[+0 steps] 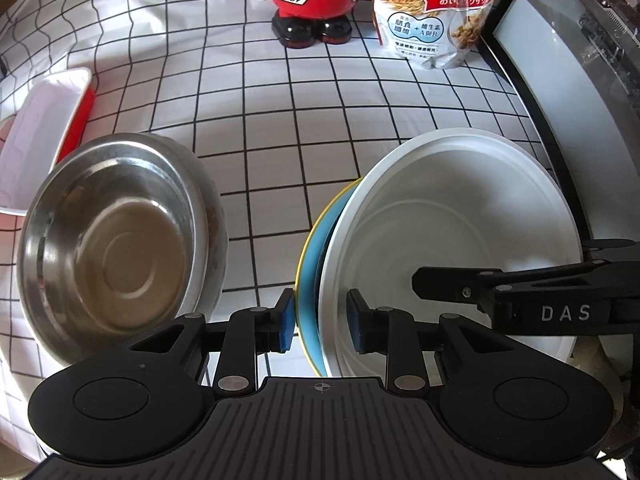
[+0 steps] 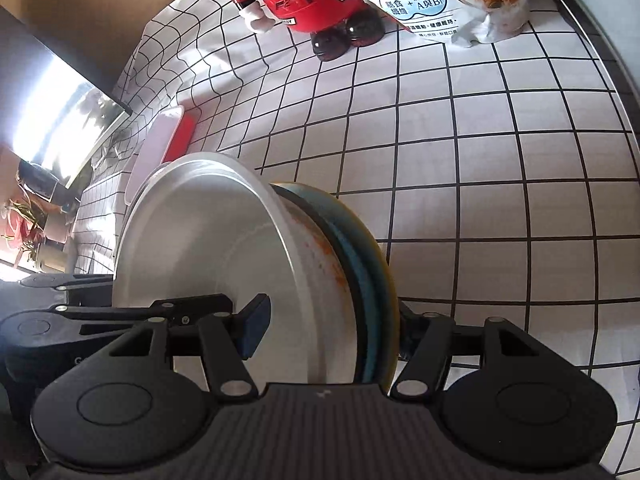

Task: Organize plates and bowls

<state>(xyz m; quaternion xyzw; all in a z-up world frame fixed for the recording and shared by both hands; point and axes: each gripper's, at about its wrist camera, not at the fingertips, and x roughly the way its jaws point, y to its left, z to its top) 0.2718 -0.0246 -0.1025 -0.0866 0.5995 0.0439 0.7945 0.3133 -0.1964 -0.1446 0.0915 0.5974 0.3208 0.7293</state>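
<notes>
Two tongs straddle one tilted stack above the table (image 1: 280, 120): left tongs (image 1: 321, 320) and right tongs (image 2: 332, 320) around white plate (image 1: 460, 216) and blue plate (image 1: 310, 264), probably steadying them; whether either grips, I cannot tell.

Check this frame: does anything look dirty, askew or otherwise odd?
Yes. The white bowl has orange smears on its outer wall, by the blue plate stacked against it. Both stand on edge, not flat.
</notes>
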